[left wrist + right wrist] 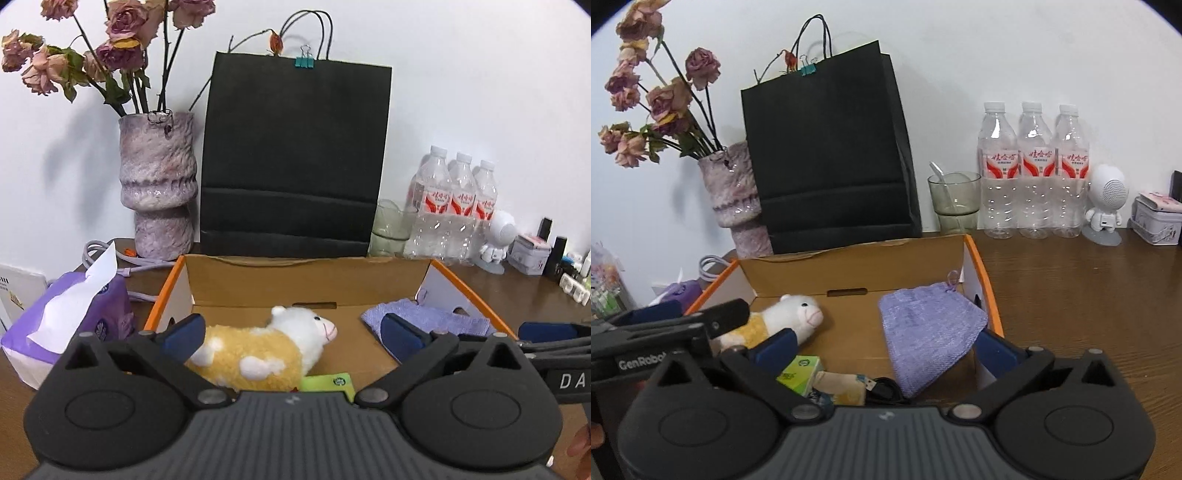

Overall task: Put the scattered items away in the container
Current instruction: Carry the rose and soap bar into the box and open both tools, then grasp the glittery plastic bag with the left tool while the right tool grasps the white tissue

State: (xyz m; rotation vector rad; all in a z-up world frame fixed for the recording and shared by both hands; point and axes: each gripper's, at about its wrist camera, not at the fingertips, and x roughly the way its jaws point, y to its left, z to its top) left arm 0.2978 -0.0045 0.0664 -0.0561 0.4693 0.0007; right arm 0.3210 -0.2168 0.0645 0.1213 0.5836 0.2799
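From the left wrist, the left gripper (293, 334) has its fingers spread wide and holds nothing; the yellow-and-white plush sheep (271, 345) lies between them on the floor of the open cardboard box with orange edges (258, 284).

From the right wrist, the right gripper (886, 347) is likewise wide open and empty above the lilac knitted pouch (929, 332), which lies in the box's right half, on the brown wooden surface (1089, 280).

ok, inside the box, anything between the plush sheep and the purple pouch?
No. In both wrist views only bare cardboard box floor lies between the plush sheep and the purple pouch.
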